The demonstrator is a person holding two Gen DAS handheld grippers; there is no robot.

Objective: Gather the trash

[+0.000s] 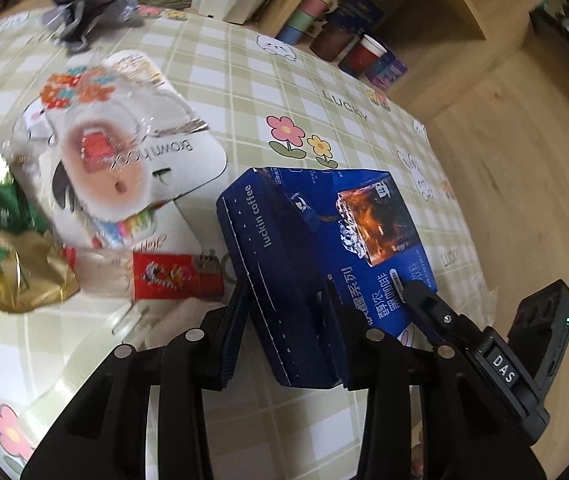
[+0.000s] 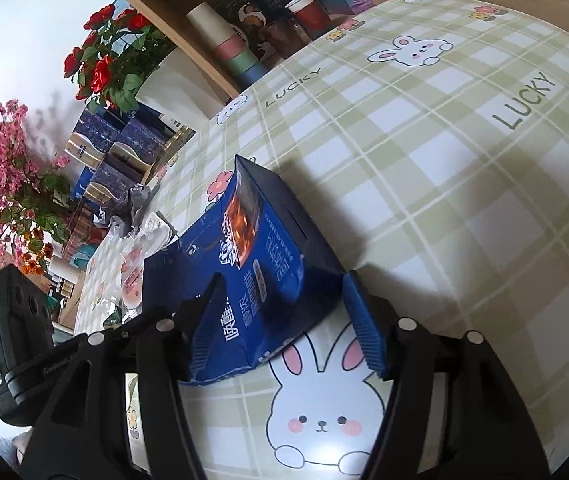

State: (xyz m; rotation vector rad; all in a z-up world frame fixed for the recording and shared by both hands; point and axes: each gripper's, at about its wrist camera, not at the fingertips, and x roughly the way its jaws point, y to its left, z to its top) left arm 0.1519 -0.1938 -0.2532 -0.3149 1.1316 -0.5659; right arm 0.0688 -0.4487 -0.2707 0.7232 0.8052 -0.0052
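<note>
So both grippers are on the same thing right now: a dark blue cardboard luckin coffee box (image 1: 324, 248) with an iced coffee photo on it, sitting on the green-and-white checked tablecloth (image 1: 244, 80) with bunnies, flowers and "LUCKY" printed on it.

Left gripper (image 1: 284, 336) has its jaws closed in on the near end of the box, one finger against the side with the "luckin coffee" text and the other pressed on the opposite face, so it's got a grip on it. The box looks tilted up on an edge rather than lying flat.

Right gripper (image 2: 284, 316) is open fairly wide. Its left finger (image 2: 204, 320) touches the box's printed face, but the right finger (image 2: 364, 328) is just beside the box edge with a sliver of gap, so I wouldn't call it a grip.

Other junk on the table, left of the box in the left wrist view: a white hook package with clear plastic blister (image 1: 124, 140), a small red wrapper (image 1: 168, 276), a crumpled gold and green foil wrapper (image 1: 16, 264), and a scrunched grey wrapper (image 1: 84, 12) further back.

Behind the table there's a wooden shelf (image 2: 172, 4) with stacked pastel paper cups (image 2: 228, 44), and red fake roses (image 2: 104, 60).
</note>
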